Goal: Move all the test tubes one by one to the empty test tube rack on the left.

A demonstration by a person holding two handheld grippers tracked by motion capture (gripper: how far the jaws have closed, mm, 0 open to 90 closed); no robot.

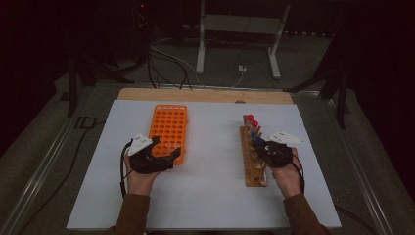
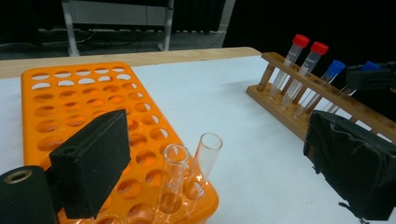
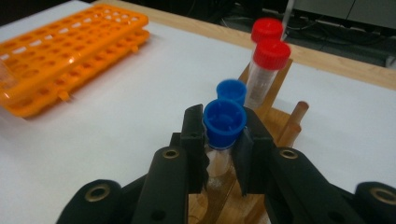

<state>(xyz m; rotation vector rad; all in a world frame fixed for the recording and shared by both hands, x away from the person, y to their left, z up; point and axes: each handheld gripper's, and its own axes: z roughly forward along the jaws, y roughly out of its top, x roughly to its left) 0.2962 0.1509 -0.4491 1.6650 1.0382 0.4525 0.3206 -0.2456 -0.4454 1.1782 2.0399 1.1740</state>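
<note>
Right gripper (image 3: 224, 140): jaws closed on blue-capped tube (image 3: 224, 122), pads pressing either side just under the cap. Tube seated in wooden rack (image 3: 280, 123), upright or close to it, clear body visible between the pads. Second blue-capped tube (image 3: 231, 91) just behind the held one, not touched. Two red-capped tubes (image 3: 270, 56) farther along the same rack, leaning a little.

High view: right gripper (image 1: 266, 146) over the near half of the wooden rack (image 1: 254, 171), on the right part of white table (image 1: 205, 186). Right hand (image 1: 288, 178) behind it, sleeve entering from the bottom edge. Red caps (image 1: 252, 120) at the rack's far end, blue caps just ahead of the jaws.

Left gripper (image 2: 219, 158): jaws wide apart, nothing between the pads. Left pad hanging over the near corner of orange rack (image 2: 93, 112); contact with it not clear. Right pad over bare table, well away from the rack. Two open glass tubes (image 2: 189, 168) standing in holes at the orange rack's near corner, between the spread jaws, untouched by either pad.

High view: left gripper (image 1: 156, 152) at the near end of the orange rack (image 1: 169, 127), left of table centre. Left hand (image 1: 142, 178) resting low behind it. Racks well apart, bare white surface between.
</note>
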